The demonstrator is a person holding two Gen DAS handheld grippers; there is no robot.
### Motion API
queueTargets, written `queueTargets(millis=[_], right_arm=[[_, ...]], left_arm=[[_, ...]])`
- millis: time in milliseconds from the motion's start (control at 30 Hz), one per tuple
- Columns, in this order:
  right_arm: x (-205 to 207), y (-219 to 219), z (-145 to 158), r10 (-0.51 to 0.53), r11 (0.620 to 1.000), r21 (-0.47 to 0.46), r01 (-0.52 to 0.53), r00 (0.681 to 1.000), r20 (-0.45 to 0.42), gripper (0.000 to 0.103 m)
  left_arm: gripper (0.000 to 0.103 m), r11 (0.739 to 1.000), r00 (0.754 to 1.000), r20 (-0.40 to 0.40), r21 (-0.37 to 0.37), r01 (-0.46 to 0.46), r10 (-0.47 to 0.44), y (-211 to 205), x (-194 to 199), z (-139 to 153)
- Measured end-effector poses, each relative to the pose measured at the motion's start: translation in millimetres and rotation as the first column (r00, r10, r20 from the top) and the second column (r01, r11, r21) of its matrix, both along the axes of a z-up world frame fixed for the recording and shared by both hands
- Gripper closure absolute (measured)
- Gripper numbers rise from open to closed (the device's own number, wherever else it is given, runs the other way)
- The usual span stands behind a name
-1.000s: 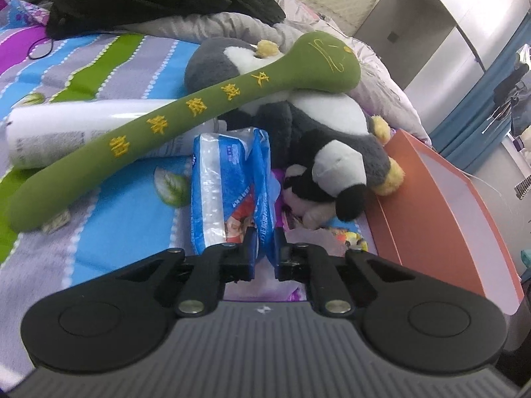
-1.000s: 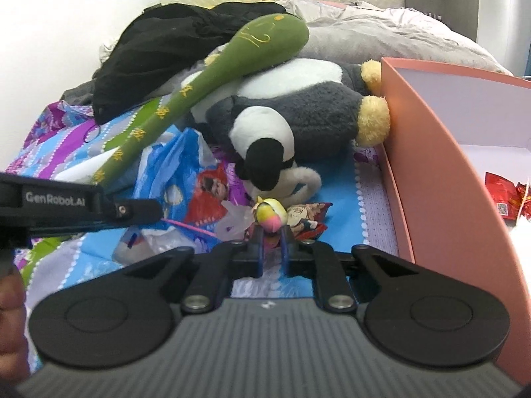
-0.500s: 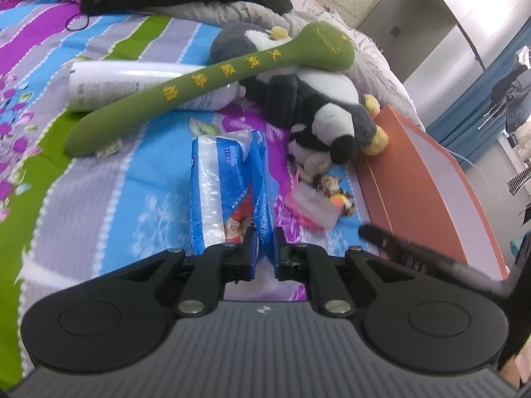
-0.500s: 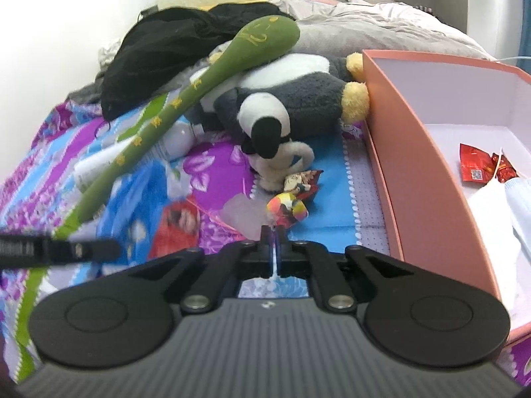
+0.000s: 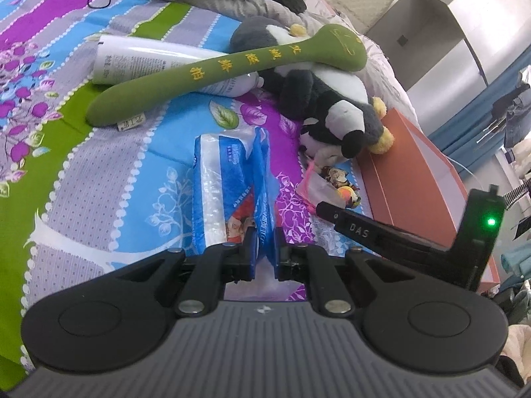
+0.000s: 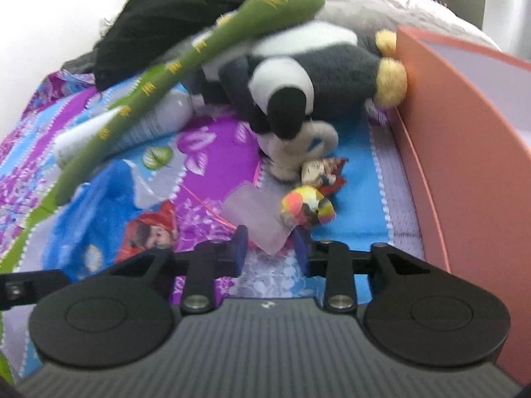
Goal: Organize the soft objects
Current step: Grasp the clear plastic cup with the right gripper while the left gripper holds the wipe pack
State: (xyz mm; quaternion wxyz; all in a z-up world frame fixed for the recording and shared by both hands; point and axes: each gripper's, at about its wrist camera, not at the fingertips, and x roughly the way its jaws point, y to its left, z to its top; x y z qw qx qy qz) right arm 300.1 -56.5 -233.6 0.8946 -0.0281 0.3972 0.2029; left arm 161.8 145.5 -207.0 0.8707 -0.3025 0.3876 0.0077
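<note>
We see the blue pack point(image 5: 229, 185) lying on the bedspread point(image 5: 99, 199), in front of our left gripper point(image 5: 264, 255). The left jaws are pressed close and pinch the near edge of the pack between them. The gripper tips down toward the bed.

Our right gripper point(image 6: 270, 248) also tips down toward the bed. Its jaws are opening, and the corner of a clear pouch point(image 6: 255, 219) sits between them, but the pads do not press on it. Just past the pouch lies a small bright toy point(image 6: 307, 205), and beside that a little figure point(image 6: 322, 170). In the left view the tip of the right gripper pokes in from the right, near the same small toys.

Behind them lies the panda point(image 6: 298, 76), on its side, with its yellow feet touching the orange box point(image 6: 464, 152). A long green plush point(image 5: 232, 66) leans across the panda and across a white tube point(image 5: 159, 63). The box stands at the right side of the bed, with its white inside showing. A black cloth point(image 6: 172, 16) is heaped at the far end of the bed, on a grey blanket point(image 6: 381, 3).
</note>
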Motion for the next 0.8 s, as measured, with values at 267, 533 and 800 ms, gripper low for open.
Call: queueTargets(millis=[267, 533, 800], right_arm=[[-13.7, -0.5, 16.0, 0.016, 1.0, -0.003, -0.016, 0.999, 0.051, 0.092], [-40.8, -15.1, 41.7, 0.007, 1.0, -0.002, -0.007, 0.996, 0.087, 0.092], [-84.2, -31.2, 35.5, 0.018, 1.0, 0.001, -0.019, 0.999, 0.039, 0.092]], left_arm=[[0.092, 1.0, 1.0, 0.014, -0.008, 0.0, 0.0, 3.1, -6.3, 4.9], [0.092, 0.998, 0.999, 0.011, -0.017, 0.053, -0.052, -7.7, -19.5, 12.6], [0.091, 0.994, 0.994, -0.042, -0.024, 0.104, -0.105, -23.1, -35.9, 6.9]])
